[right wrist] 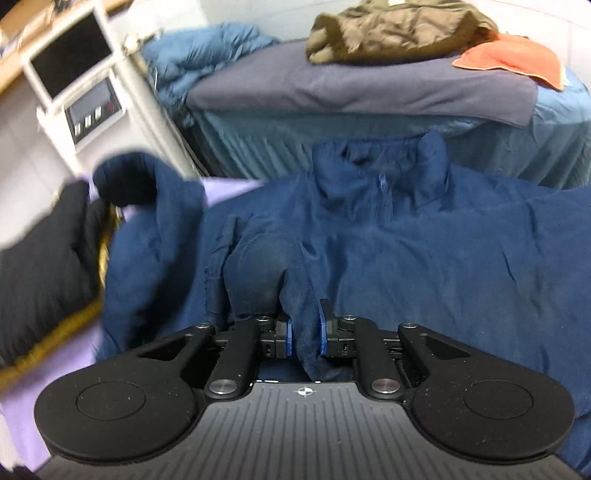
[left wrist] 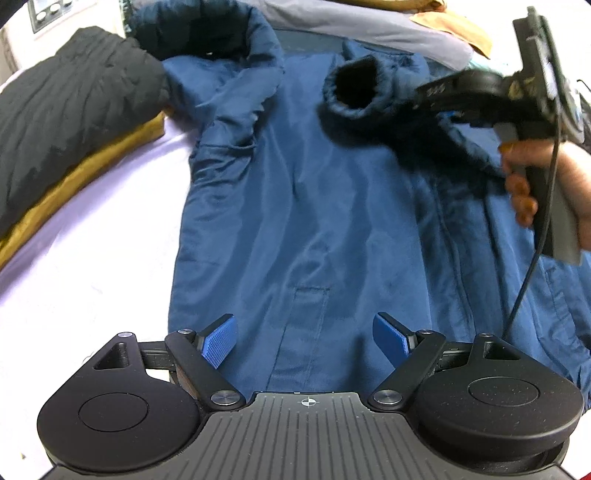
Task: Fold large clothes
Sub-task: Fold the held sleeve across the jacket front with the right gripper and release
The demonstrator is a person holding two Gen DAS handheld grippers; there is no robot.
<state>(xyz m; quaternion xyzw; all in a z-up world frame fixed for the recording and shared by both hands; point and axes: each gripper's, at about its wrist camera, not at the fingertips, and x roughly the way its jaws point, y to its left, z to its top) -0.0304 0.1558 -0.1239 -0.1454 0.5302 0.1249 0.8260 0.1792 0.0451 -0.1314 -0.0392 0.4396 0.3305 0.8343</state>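
Black garment (left wrist: pixel 70 110) folded over a mustard one (left wrist: pixel 81 173) at far left, on the lavender-covered surface (left wrist: pixel 92 266). Navy jacket (left wrist: pixel 295 206) spread flat across the centre, hood (left wrist: pixel 207 33) at upper left, zip and collar toward the far edge. Left claw (left wrist: pixel 304 341) above the jacket's lower hem, blue pads apart, holding nothing. Right claw (right wrist: pixel 304 338) clamped on a raised fold of jacket sleeve fabric, the cuff (left wrist: pixel 354 86) lifted over the jacket body. Right hand (left wrist: pixel 546 184) grips the handle at far right.
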